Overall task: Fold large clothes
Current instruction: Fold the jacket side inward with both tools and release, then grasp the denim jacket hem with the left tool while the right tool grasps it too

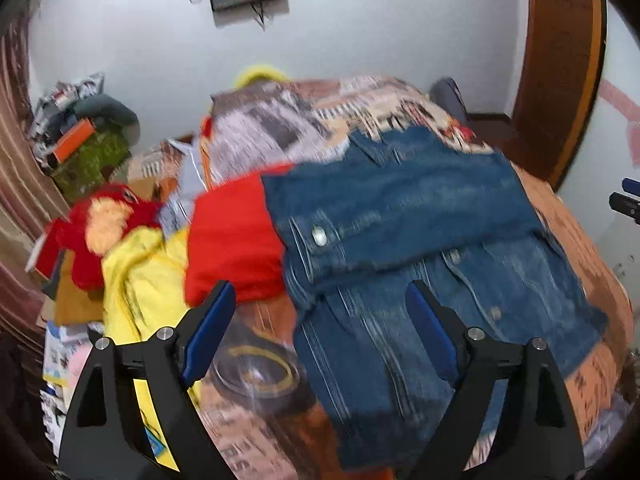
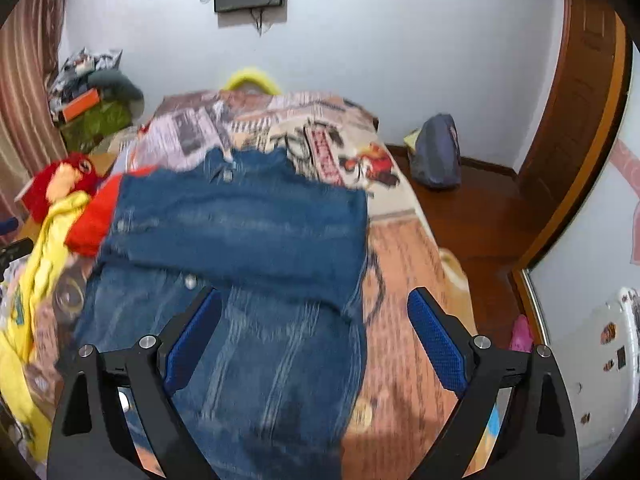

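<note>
Left gripper (image 1: 320, 316) spread wide, nothing between the blue pads, hovering over the near edge of the bed (image 1: 568, 248) with one finger above bare bedspread and the other above denim. Right gripper (image 2: 314, 322) same deal, wide apart and empty, hanging over the lower half of the jacket (image 2: 240, 240). Jacket lying flat-ish on the printed bedspread, collar pointing away toward the wall, top part already flapped over crosswise, with a sleeve or panel sitting across the chest and a metal button (image 1: 319, 236) showing near its left edge. Hem end closest to both cameras, not yet turned up. Red garment (image 1: 236, 236) touching the jacket's left side, yellow one (image 1: 140, 280) bunched beside that, red plush toy (image 1: 104, 216) further left. Pretty blurry all round, so seams and cuffs hard to make out. Looks like mid-fold: sleeves tucked in, bottom-to-top fold probably next. Would call for dropping both grippers to the two hem corners, pinching just the denim and not the bedspread under it, then carrying the hem up toward the collar evenly. Worth watching the left corner, since it sits close to the red garment and could snag it.
</note>
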`<state>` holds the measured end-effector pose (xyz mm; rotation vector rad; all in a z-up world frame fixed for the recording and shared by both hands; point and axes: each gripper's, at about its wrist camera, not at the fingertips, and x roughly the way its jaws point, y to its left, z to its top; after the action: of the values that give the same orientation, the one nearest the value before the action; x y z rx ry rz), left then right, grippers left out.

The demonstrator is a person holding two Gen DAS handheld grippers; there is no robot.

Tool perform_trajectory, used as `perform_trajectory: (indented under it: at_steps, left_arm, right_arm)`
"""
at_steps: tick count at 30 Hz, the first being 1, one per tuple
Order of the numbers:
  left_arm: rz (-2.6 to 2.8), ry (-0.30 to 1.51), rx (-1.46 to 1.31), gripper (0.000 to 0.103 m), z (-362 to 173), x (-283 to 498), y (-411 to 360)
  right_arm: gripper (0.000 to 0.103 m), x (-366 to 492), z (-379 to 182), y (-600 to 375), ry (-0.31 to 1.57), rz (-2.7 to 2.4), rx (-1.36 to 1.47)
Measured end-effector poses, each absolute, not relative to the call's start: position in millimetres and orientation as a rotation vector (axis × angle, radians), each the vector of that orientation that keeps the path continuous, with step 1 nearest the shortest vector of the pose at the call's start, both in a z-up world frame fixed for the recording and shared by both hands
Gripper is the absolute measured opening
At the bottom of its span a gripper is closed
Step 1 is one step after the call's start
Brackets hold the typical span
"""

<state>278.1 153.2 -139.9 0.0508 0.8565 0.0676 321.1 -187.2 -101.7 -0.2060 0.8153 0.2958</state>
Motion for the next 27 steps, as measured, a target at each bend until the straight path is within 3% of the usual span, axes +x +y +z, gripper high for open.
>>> perform_trajectory:
  at_steps: [14, 17, 21, 25, 27]
  left_arm:
    - [-0.019, 1.249, -0.298, 0.087, -286, 236, 179]
    - [-0.045, 1.255, -0.387, 0.086, -299, 229, 180]
    - [-0.101, 1.222, -0.539, 0.079, -312, 222, 182]
    - [-0.153, 1.202, -0.646, 0.066, -318, 219, 184]
    - [-0.153, 1.191, -0.649, 0.06, -317, 218, 182]
  right_arm:
    - [0.093, 295, -194, -233, 1.136, 0.266, -0.049]
    - [0.092, 291, -211, -240, 1.191, 0.276, -0.01]
    - [0.092, 294, -223, -246, 1.223, 0.299, 0.048]
    - [0.078, 304, -233, -250, 1.251, 0.35, 0.152]
    - [0.063, 308, -236, -248, 1.256, 0.369, 0.165]
